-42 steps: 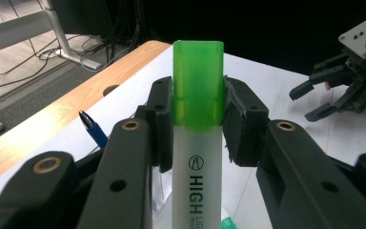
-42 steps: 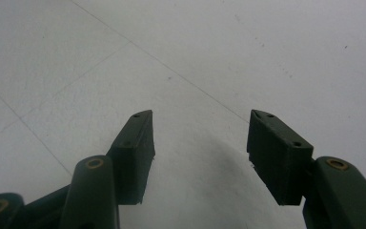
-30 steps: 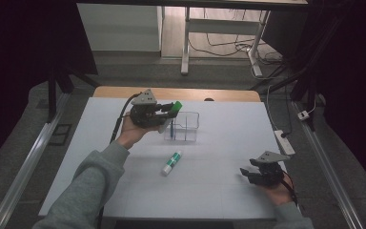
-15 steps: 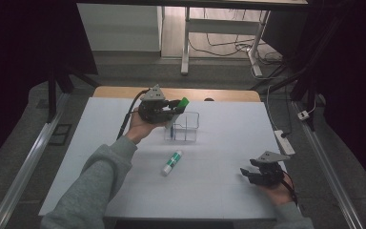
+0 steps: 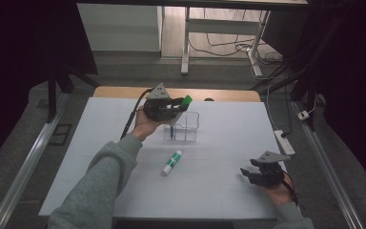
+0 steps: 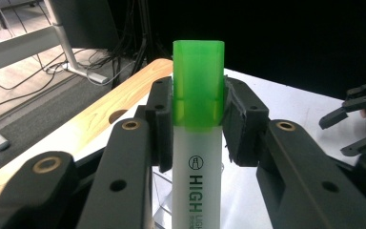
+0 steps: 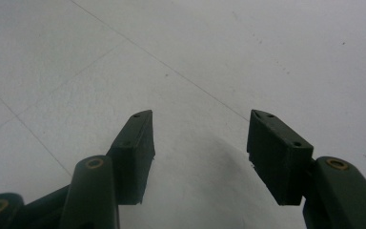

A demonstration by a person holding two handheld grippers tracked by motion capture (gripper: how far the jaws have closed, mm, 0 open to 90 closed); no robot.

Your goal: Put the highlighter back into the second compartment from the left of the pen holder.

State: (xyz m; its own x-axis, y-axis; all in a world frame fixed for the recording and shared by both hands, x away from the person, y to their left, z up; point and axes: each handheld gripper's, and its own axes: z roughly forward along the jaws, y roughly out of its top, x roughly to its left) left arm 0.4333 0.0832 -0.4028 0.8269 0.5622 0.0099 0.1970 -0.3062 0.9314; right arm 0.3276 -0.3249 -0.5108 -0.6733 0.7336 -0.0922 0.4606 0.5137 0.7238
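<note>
Jaws of the left gripper [image 6: 198, 119] pinch a green-capped highlighter [image 6: 198, 143] just below the cap, so the barrel hangs free toward the clear organiser [image 5: 183, 128] on the white surface [image 5: 228, 143]; likely lining up a drop into one of its compartments, tip already at or inside the rim, can't tell which. A second green-and-white marker [image 5: 171, 162] lies flat on the surface in front of the organiser, probably next. Right gripper [image 7: 200, 152] jaws spread, nothing between them, parked low near the right edge, out of the way.

Translucent green plastic cap [image 6: 198, 76] on smooth white highlighter [image 6: 195, 176], matt black claw pads [image 6: 240, 124], clear plastic holder [image 5: 183, 128], matt white table [image 5: 228, 162]
</note>
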